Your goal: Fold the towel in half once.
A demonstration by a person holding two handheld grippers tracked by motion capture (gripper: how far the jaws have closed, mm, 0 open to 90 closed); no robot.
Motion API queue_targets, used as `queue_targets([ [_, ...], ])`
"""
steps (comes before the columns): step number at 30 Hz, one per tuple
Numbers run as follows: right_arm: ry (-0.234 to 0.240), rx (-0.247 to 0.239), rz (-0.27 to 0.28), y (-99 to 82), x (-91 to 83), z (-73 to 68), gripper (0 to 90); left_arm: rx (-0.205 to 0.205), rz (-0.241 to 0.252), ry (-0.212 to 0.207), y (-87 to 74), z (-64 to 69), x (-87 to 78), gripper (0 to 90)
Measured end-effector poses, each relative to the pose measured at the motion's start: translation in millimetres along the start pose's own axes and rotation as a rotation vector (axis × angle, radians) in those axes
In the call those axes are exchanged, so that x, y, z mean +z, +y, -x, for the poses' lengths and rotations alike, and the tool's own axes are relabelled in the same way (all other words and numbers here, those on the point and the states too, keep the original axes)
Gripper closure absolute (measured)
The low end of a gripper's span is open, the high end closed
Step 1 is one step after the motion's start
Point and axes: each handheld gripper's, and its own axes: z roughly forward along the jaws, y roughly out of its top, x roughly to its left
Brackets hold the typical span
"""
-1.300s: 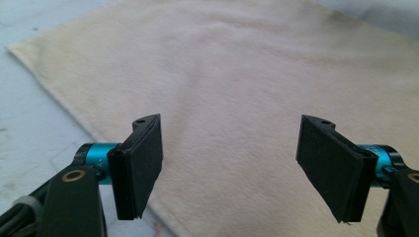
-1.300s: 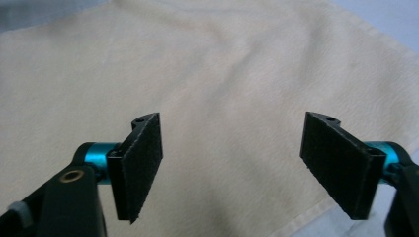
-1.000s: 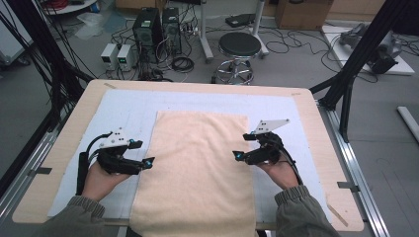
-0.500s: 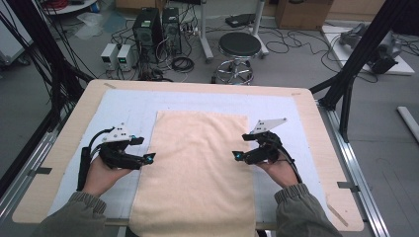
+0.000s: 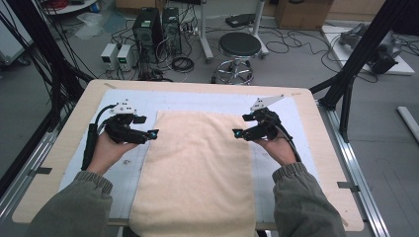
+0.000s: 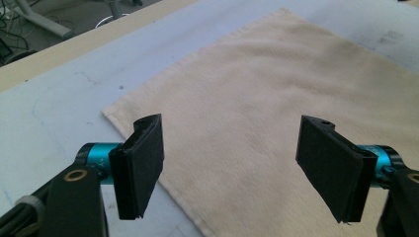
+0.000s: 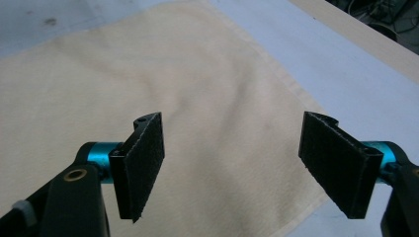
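Two tools, left tool (image 5: 153, 133) and right tool (image 5: 236, 133), hover open-jawed, just narrowing, facing inward over the towel (image 5: 200, 168) edges.

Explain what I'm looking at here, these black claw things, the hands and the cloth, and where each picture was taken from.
A person stands at a pale wooden table and holds a black two-jaw gripper in each hand: the left gripper and the right gripper. One picture looks down from above; the other two come from a camera riding on each gripper, looking along its jaws. A cream rectangular towel lies flat on a light blue mat. Both grippers hang above the towel's far corners, jaws apart though just closing slightly, holding nothing.
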Motion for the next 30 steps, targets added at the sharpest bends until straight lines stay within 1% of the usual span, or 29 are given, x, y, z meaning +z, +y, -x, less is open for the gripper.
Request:
queue_targets([
  [3, -0.010, 0.028, -0.029, -6.0, 13.4, 8.0, 25.0, -0.005, -0.029, 0.020, -3.5, -6.0, 13.3, 29.3],
  [5, -0.018, 0.041, -0.038, -10.2, 20.5, 10.8, 25.5, -0.016, -0.046, 0.035, -6.5, -10.7, 22.8, 29.9],
  [6, -0.023, 0.041, -0.034, -12.2, 22.9, 12.0, 26.0, -0.022, -0.055, 0.044, -7.9, -12.8, 27.1, 30.4],
  [7, -0.032, 0.044, -0.032, -15.1, 26.0, 13.9, 26.2, -0.034, -0.053, 0.055, -9.8, -14.1, 32.6, 30.8],
  [8, -0.038, 0.061, -0.037, -19.2, 29.9, 16.8, 26.4, -0.032, -0.059, 0.056, -10.8, -15.1, 35.3, 32.0],
  [9, -0.044, 0.072, -0.045, -22.0, 31.7, 18.4, 26.7, -0.039, -0.064, 0.061, -12.4, -15.0, 41.1, 33.7],
  [10, -0.056, 0.078, -0.049, -26.8, 34.2, 21.1, 27.3, -0.037, -0.072, 0.067, -13.5, -14.6, 45.8, 33.9],
  [12, -0.064, 0.097, -0.054, -35.0, 37.3, 24.6, 29.1, -0.028, -0.097, 0.073, -15.8, -13.9, 54.6, 35.0],
  [13, -0.070, 0.106, -0.058, -38.9, 39.2, 26.1, 29.3, -0.036, -0.107, 0.077, -17.5, -13.8, 58.7, 35.6],
  [14, -0.078, 0.115, -0.067, -42.4, 41.1, 27.2, 30.2, -0.052, -0.118, 0.080, -19.5, -13.6, 62.5, 36.5],
  [15, -0.083, 0.124, -0.076, -45.7, 42.6, 28.1, 31.9, -0.065, -0.122, 0.083, -21.2, -13.3, 65.4, 38.5],
  [17, -0.089, 0.141, -0.078, -50.8, 45.5, 29.8, 34.9, -0.083, -0.127, 0.094, -26.1, -12.1, 72.7, 39.5],
  [19, -0.095, 0.153, -0.092, -55.5, 49.7, 30.6, 37.7, -0.085, -0.140, 0.102, -30.9, -10.7, 79.9, 41.6],
  [21, -0.117, 0.141, -0.083, -56.5, 50.8, 30.1, 41.8, -0.082, -0.175, 0.100, -33.8, -11.6, 84.3, 43.1],
  [22, -0.117, 0.145, -0.084, -56.4, 50.7, 30.1, 43.1, -0.072, -0.186, 0.104, -35.0, -12.1, 85.7, 44.3],
  [23, -0.124, 0.148, -0.088, -56.3, 50.4, 29.8, 45.0, -0.072, -0.174, 0.109, -35.8, -11.5, 86.2, 45.2],
  [25, -0.141, 0.131, -0.096, -55.6, 51.1, 29.0, 47.4, -0.051, -0.177, 0.111, -36.3, -11.4, 86.0, 48.5],
  [27, -0.154, 0.120, -0.106, -54.1, 52.3, 26.6, 50.5, -0.044, -0.171, 0.110, -36.8, -10.4, 85.8, 51.3],
  [29, -0.152, 0.116, -0.111, -52.9, 52.6, 25.0, 56.4, -0.032, -0.174, 0.102, -36.5, -9.0, 85.4, 58.7],
  [30, -0.149, 0.111, -0.111, -52.3, 52.9, 24.9, 59.3, -0.035, -0.174, 0.099, -36.2, -8.2, 85.4, 61.9],
])
